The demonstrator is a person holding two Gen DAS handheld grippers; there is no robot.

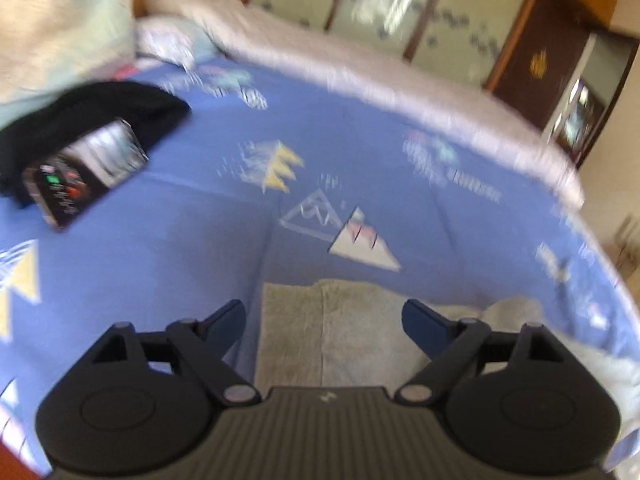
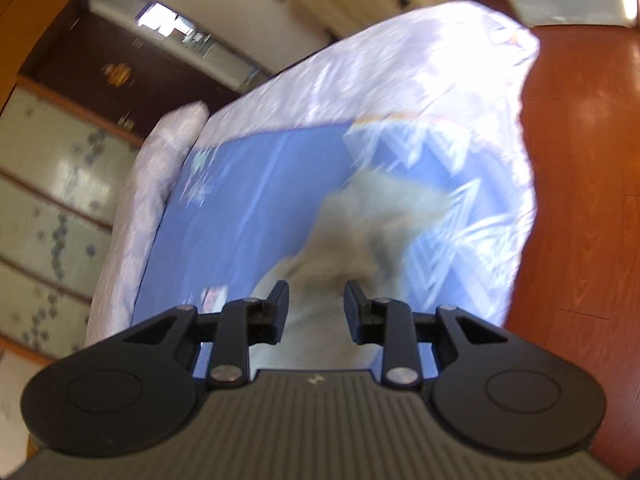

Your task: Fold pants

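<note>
I am folding the soft grey fleece pants (image 1: 332, 328), and they lie on the blue bed sheet with little mountain pictures (image 1: 224, 240). In my left view the pants look like a flat, neat rectangle with a straight edge on its left side, right under my left fingers (image 1: 324, 322). Those fingers are spread wide apart and nothing is pinched in them; the grey cloth only shows in the gap below.

In my right view the pants (image 2: 380, 216) are a blurry grey heap that runs away from me across the sheet. My right fingers (image 2: 316, 308) are open only part way. Grey cloth sits in the gap, but the pads do not seem to squeeze it (the picture is too smeared to be very sure).

So I think I am between folds: both hands are free and the cloth rests on the bed. How many folds are done I cannot tell.

Next I need to pick a fresh edge of the pants. I should bring each set of fingers down on a corner, close on both layers of cloth, then lift and carry that end over the other end so the edges match up.

A black cloth (image 1: 120, 108) with a dark box (image 1: 84, 168) on it lies well apart, so it is not in my way.
</note>
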